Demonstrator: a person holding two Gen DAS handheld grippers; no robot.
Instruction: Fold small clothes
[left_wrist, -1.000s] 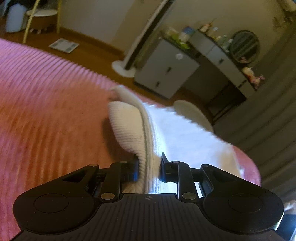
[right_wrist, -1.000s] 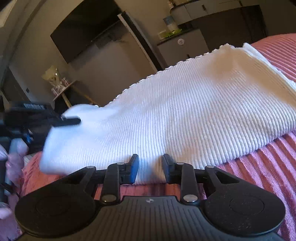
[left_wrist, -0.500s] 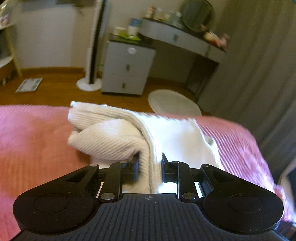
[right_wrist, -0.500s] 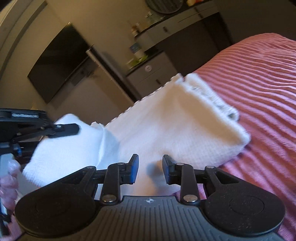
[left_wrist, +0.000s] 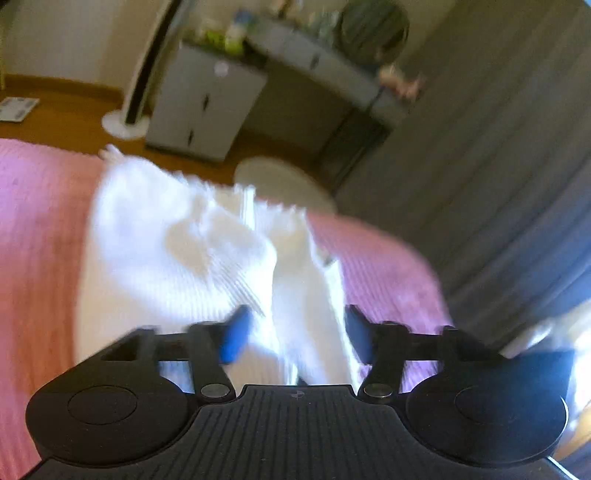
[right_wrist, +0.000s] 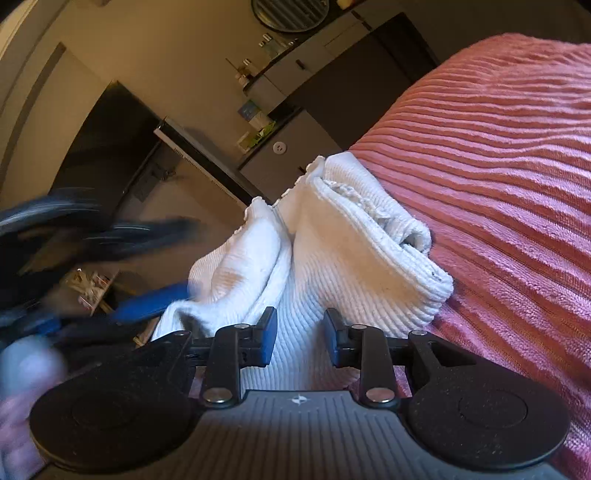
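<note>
A: Opening up, that's the left tool (left_wrist: 297, 328). Its jaws are spreading apart, the blue pads stand clear of the cloth on both sides, and a fold of the white knit garment (left_wrist: 177, 258) still runs up between them, touched by neither.

B: And the right tool (right_wrist: 300, 334)? From its own camera I see the ribbed white fabric passing straight through the gap.

A: Its pads sit narrow, with the garment's near edge between them. The knit fills the gap and bunches at the left pad, so I'd call it clamped on the cloth.

B: Where is the garment lying?

A: On the pink ribbed bedspread (right_wrist: 498, 155), bundled in a thick folded heap. In the right wrist view the heap (right_wrist: 354, 251) reaches towards the bed's far edge, with a scalloped trim showing on top. The left tool (right_wrist: 155, 299) comes in blurred from the left of that view, one blue finger right at the cloth.

B: Further back?

A: Past the bed's far edge, wooden floor, a round pale rug (left_wrist: 284, 184), then a grey drawer cabinet (left_wrist: 207, 103) beside a dressing table with a round mirror (left_wrist: 373, 33). Grey curtains (left_wrist: 498, 155) hang to the right. That left view is quite smeared.
</note>
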